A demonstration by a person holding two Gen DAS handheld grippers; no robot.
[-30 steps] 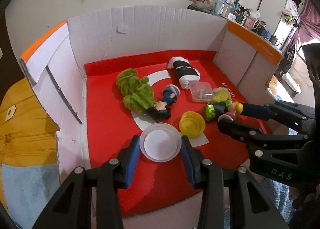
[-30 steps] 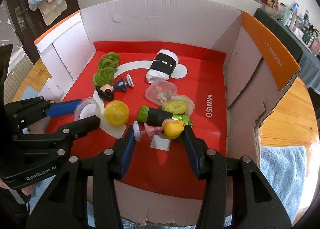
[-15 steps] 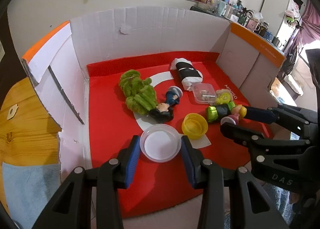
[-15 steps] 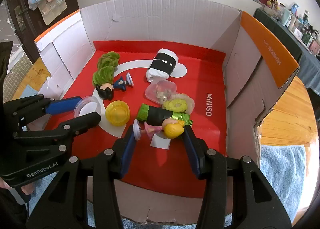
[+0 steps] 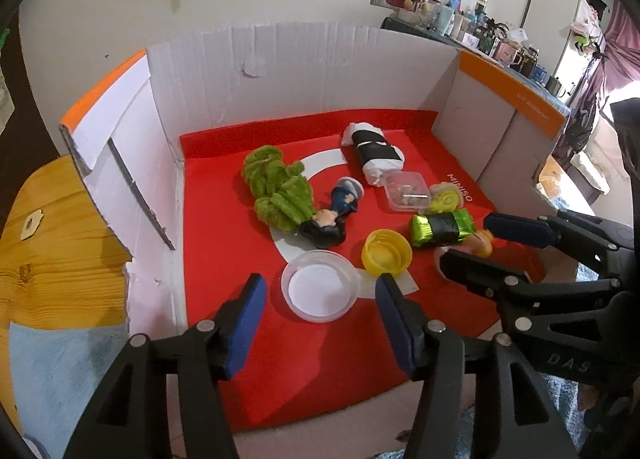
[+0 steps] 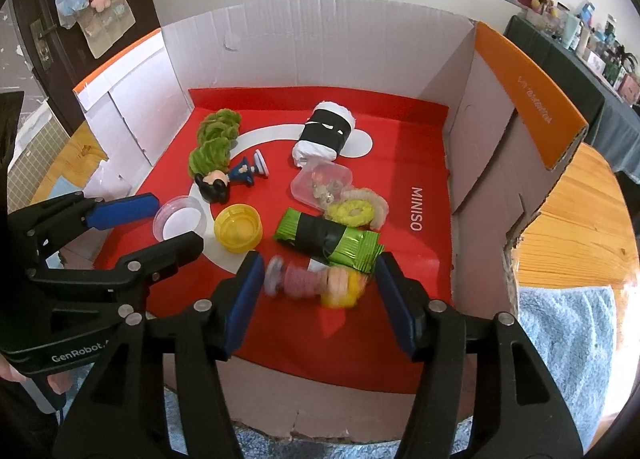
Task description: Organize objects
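Observation:
A clear round lid (image 5: 319,291) lies on the red mat (image 5: 224,243) between the jaws of my open left gripper (image 5: 318,323); it also shows in the right wrist view (image 6: 180,215). A yellow cap (image 5: 386,252) lies beside it. My open right gripper (image 6: 318,295) brackets a blurred pink and yellow doll (image 6: 316,283), which lies loose between the pads. A green and black snack pack (image 6: 328,237) lies just beyond the doll.
A green-haired doll (image 5: 304,203), a black and white roll (image 5: 374,151), a clear box of small items (image 5: 406,191) and a yellow-green ring (image 6: 356,210) lie on the mat. White cardboard walls (image 5: 304,71) close three sides. A wooden table (image 6: 576,211) lies outside.
Both grippers have drawn back slightly toward the mat's front edge. The pink and yellow doll has shifted and now blurs between the right jaws.

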